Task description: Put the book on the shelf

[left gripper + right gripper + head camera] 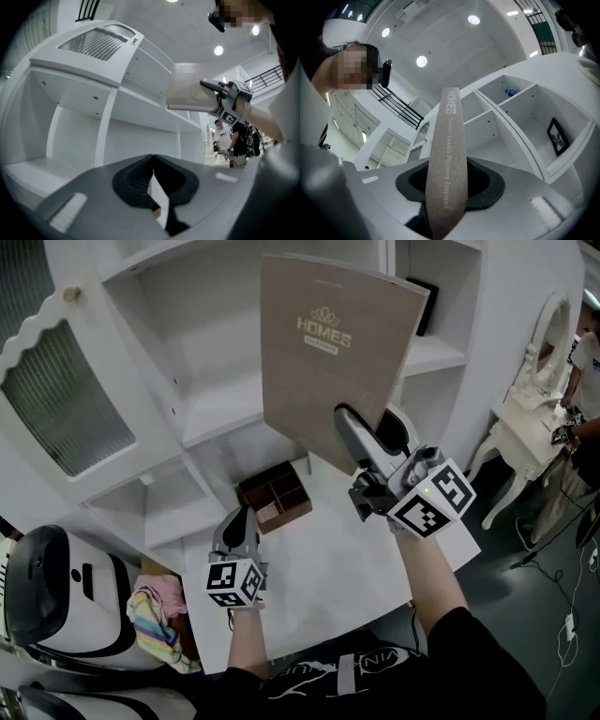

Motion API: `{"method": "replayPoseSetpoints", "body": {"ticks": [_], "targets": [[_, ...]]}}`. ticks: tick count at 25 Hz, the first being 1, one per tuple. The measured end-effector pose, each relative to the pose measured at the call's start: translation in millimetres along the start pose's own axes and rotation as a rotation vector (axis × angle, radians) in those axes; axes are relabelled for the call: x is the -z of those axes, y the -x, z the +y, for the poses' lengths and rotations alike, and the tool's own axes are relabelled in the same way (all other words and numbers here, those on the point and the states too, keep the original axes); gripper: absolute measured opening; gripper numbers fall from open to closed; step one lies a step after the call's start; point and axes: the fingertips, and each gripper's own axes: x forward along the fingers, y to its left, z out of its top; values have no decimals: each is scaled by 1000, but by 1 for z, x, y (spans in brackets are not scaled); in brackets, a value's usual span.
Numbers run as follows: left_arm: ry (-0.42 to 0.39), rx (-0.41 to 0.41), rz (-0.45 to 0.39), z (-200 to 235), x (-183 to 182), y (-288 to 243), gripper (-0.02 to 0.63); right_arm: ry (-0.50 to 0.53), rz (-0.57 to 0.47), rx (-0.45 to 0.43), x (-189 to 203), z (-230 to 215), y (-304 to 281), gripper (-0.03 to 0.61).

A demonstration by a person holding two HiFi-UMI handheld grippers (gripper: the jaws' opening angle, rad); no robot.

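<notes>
You have the book [328,362] up off the table [337,549] and raised in front of the shelf [225,413], but it sits in no compartment yet. By my reading the lift is done and the placing is left. It stands upright between the fingers [352,432] of your right gripper [370,435], which clamp its lower edge, with the spine turned back toward your hand and most of the cover above them. Your left gripper [236,532] hangs low over the table, jaws closed together on nothing.

a white dressing table [520,427] stands on dark floor [511,615]; round ceiling lights [474,19] glow.
</notes>
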Motion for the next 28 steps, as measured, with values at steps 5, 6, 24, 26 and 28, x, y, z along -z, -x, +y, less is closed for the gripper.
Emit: {"method": "replayPoseSetpoints", "body": {"ticks": [5,6,24,26,28], "targets": [[0,-14,-3,4,-2,-10,0,-32,-11,27,-6,-27,-16,170],[1,-16,-3,5,-2,-12,0,-30,-10,36,-6,-31,-19,170],[10,-37,-5,15,0,-32,0,149,136,194,7,-93,-75,172],[12,-39,-5,17,0,-34,0,178,162,208,11,-98,-84,172],[14,-41,-5,20,1,-35,0,196,181,224,15,-103,-92,172]]}}
